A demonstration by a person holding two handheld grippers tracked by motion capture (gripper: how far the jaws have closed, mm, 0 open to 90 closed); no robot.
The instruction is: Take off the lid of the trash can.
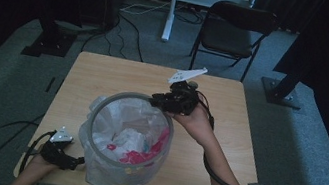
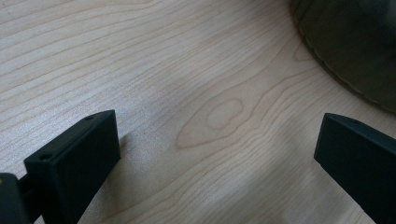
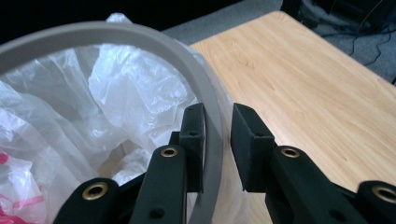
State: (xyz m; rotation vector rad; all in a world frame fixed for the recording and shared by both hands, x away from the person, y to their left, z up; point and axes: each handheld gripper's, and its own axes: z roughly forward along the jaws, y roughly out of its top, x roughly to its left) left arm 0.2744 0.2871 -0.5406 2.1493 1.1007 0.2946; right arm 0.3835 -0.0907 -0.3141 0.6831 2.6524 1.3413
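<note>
A translucent bin with a grey rim (image 1: 169, 126) stands near the front of the wooden table (image 1: 120, 72). A crumpled white plastic bag (image 1: 120, 115) lines it, with pink-red pieces (image 1: 137, 158) inside. My right gripper (image 1: 156, 102) is at the bin's far right edge. In the right gripper view its jaws (image 3: 217, 116) straddle the rim (image 3: 116, 30): one jaw is inside against the bag (image 3: 130, 79), the other outside with a thin gap showing. My left gripper (image 1: 81, 162) rests open on the tabletop (image 2: 219, 135) beside the bin's base (image 2: 355, 46), holding nothing.
A black folding chair (image 1: 233, 30) and a white desk leg (image 1: 170, 12) stand on the carpet beyond the table. Cables run across the floor at the left. Bare tabletop lies behind and to the right of the bin.
</note>
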